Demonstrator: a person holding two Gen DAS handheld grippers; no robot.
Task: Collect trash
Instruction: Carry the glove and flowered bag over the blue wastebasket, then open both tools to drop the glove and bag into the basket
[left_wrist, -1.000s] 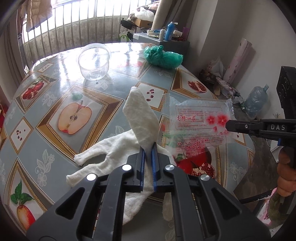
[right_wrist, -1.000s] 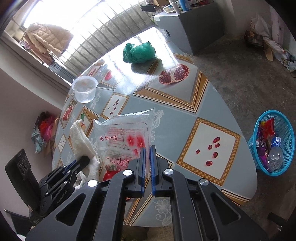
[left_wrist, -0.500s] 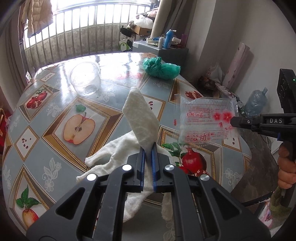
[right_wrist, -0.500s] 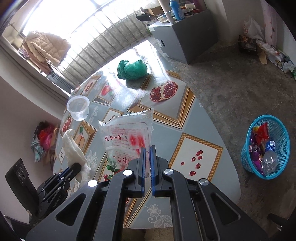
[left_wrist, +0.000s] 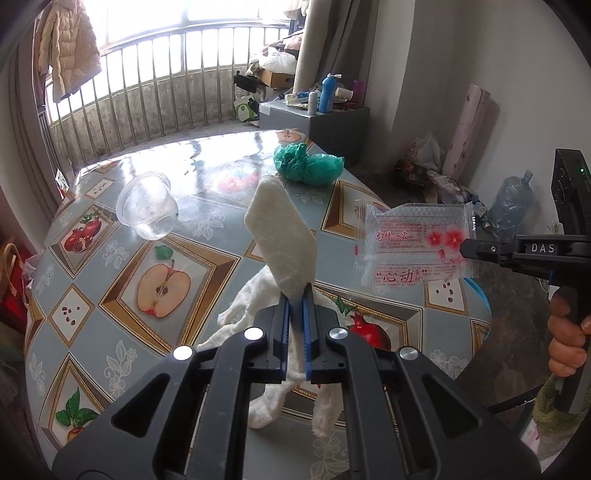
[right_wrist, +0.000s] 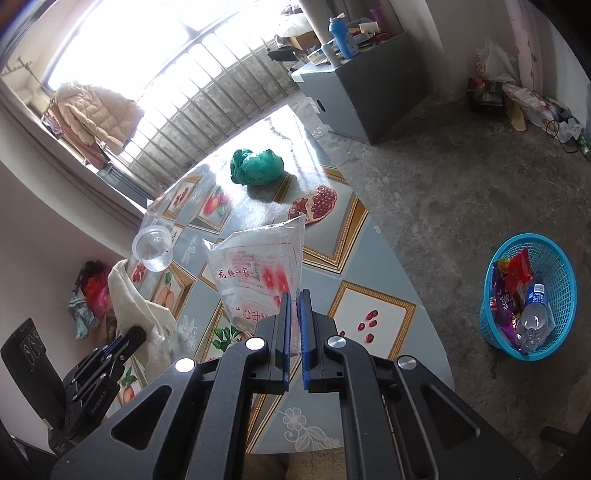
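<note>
My left gripper (left_wrist: 295, 297) is shut on a white cloth (left_wrist: 282, 236) and holds it above the table; the cloth (right_wrist: 129, 295) also shows in the right wrist view. My right gripper (right_wrist: 294, 295) is shut on a clear plastic wrapper with red print (right_wrist: 258, 266), held in the air over the table's right side. The wrapper (left_wrist: 413, 243) and right gripper (left_wrist: 466, 249) show in the left wrist view. A blue trash basket (right_wrist: 550, 321) with wrappers and a bottle stands on the floor to the right.
A round table (left_wrist: 92, 288) with a fruit-pattern cover holds a clear plastic cup (left_wrist: 147, 210) lying tilted and a crumpled green bag (left_wrist: 308, 166). A grey cabinet (left_wrist: 332, 125) with bottles stands behind. Clutter lies along the right wall.
Both grippers have risen above the table with their loads. The wrapper has moved right, away from the cloth. The cup now lies tilted.
</note>
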